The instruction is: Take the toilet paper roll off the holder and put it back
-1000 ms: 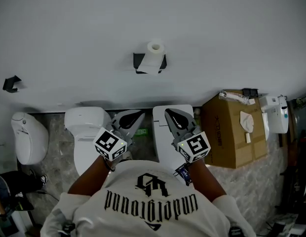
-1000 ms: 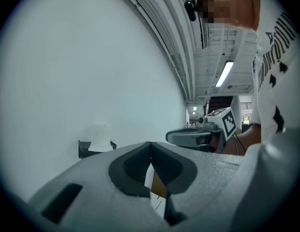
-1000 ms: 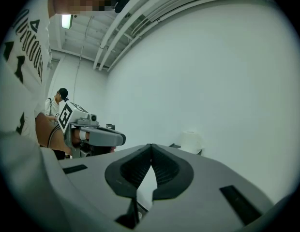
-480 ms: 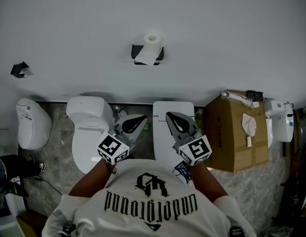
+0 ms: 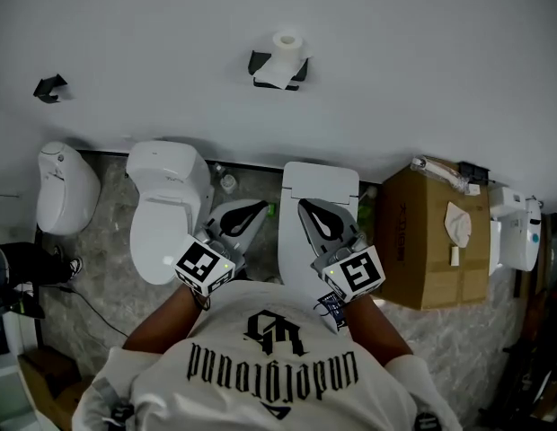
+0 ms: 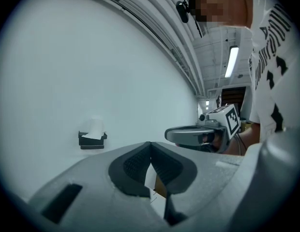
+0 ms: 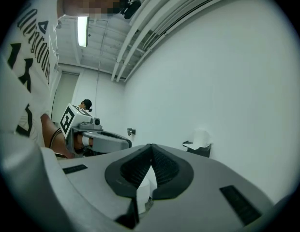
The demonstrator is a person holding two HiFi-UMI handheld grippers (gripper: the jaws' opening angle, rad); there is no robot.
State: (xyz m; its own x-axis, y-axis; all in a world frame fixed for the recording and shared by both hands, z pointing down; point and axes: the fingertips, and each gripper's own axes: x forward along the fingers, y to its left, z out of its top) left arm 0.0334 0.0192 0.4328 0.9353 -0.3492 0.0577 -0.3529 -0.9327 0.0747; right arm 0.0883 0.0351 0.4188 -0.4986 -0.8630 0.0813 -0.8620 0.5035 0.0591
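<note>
Lower centre, the left gripper and right gripper have jaws pressed together, holding nothing — top centre, the toilet paper roll sits on its holder.

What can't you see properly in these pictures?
- Head view: toilet paper roll on its holder, too small to show how it is mounted.
- Head view: black wall fitting at left, too small to identify.
- Head view: floor near the person, hidden by the shirt.

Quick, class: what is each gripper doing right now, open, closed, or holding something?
Left gripper: closed, holding nothing.
Right gripper: closed, holding nothing.
</note>
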